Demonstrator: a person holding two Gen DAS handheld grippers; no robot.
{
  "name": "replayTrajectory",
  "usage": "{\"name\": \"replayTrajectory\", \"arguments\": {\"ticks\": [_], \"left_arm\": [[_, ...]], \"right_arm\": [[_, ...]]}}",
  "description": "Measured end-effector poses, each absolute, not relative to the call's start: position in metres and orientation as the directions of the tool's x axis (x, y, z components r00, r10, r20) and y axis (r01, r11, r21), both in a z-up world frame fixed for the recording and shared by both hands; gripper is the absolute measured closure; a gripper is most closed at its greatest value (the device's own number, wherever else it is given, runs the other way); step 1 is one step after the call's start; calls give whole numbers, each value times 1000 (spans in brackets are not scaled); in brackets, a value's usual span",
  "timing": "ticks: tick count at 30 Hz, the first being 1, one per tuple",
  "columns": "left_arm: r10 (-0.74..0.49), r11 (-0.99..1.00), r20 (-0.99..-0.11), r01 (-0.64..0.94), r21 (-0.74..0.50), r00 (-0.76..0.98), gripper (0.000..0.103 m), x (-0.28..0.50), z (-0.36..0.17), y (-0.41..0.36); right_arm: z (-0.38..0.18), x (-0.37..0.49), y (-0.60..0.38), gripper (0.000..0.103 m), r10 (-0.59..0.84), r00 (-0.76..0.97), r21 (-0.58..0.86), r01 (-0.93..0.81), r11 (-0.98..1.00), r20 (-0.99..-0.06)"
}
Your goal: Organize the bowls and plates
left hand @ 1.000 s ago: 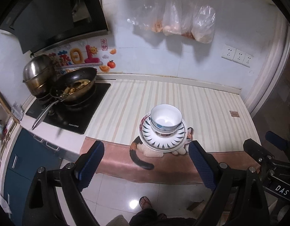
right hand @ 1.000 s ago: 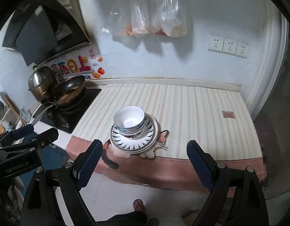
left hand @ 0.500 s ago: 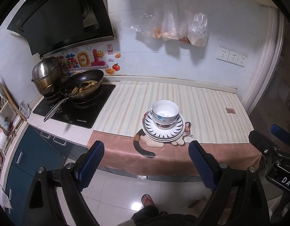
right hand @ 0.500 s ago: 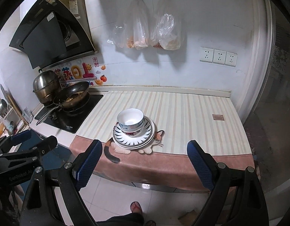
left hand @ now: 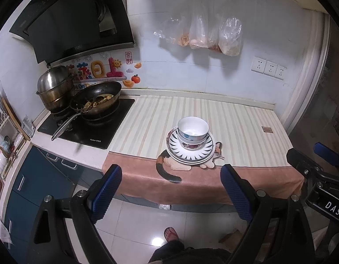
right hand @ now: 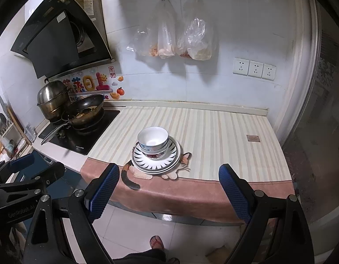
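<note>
A stack of white bowls point(left hand: 192, 133) sits on a stack of black-and-white patterned plates point(left hand: 191, 154) near the front edge of the striped counter. The same bowls point(right hand: 153, 140) and plates point(right hand: 156, 158) show in the right wrist view. My left gripper point(left hand: 171, 190) is open and empty, held out over the floor in front of the counter. My right gripper point(right hand: 169, 189) is open and empty too, also back from the counter. Each gripper shows at the edge of the other's view: the right gripper point(left hand: 319, 167), the left gripper point(right hand: 26, 173).
A striped cloth with a cat picture point(left hand: 169, 171) covers the counter and hangs over its front edge. A black hob point(left hand: 85, 127) at the left holds a wok of food point(left hand: 96, 99) and a steel pot point(left hand: 54, 85). Plastic bags point(left hand: 204, 35) hang on the wall. A foot in a sandal point(left hand: 170, 234) is below.
Both grippers have pulled back and up from the counter, so the stack looks smaller and farther. The stack has not moved. Both grippers stay open.
</note>
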State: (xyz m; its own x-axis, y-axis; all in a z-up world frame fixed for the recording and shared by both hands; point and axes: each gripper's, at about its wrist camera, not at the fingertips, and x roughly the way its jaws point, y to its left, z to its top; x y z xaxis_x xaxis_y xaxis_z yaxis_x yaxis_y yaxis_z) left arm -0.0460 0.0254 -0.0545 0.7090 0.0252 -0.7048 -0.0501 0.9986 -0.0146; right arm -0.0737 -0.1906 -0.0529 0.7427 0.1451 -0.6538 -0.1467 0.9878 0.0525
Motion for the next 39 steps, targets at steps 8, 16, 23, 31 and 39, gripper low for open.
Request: {"name": "replayTrajectory", "arguments": {"ticks": [8,16,23,31,39], "left_arm": [[22,999,-709,-47,-15,704,11,-47,-55,24],[15,999,-710,-39,-18,704,11,-49,-56,28],[6,999,-712,-30,-21,702,11,-50,-58,30],[0,1000,-715,-21,-20,699,11,-51,-58,31],[-1,1000,-714,-19,-21,700,11,-52,-59,34]], "right_arm": [[-57,-73,-191,9,133,736,49,-134,990,-664],[-61,-75,-191,9,132,728,51,-133,990,-673],[-61,-74,-193,9,132,727,49,-133,990,-674],[-63,-77,-192,9,126,727,46,-128,991,-675],[-67,-82,-187,9,120,729,37,-129,991,-674]]}}
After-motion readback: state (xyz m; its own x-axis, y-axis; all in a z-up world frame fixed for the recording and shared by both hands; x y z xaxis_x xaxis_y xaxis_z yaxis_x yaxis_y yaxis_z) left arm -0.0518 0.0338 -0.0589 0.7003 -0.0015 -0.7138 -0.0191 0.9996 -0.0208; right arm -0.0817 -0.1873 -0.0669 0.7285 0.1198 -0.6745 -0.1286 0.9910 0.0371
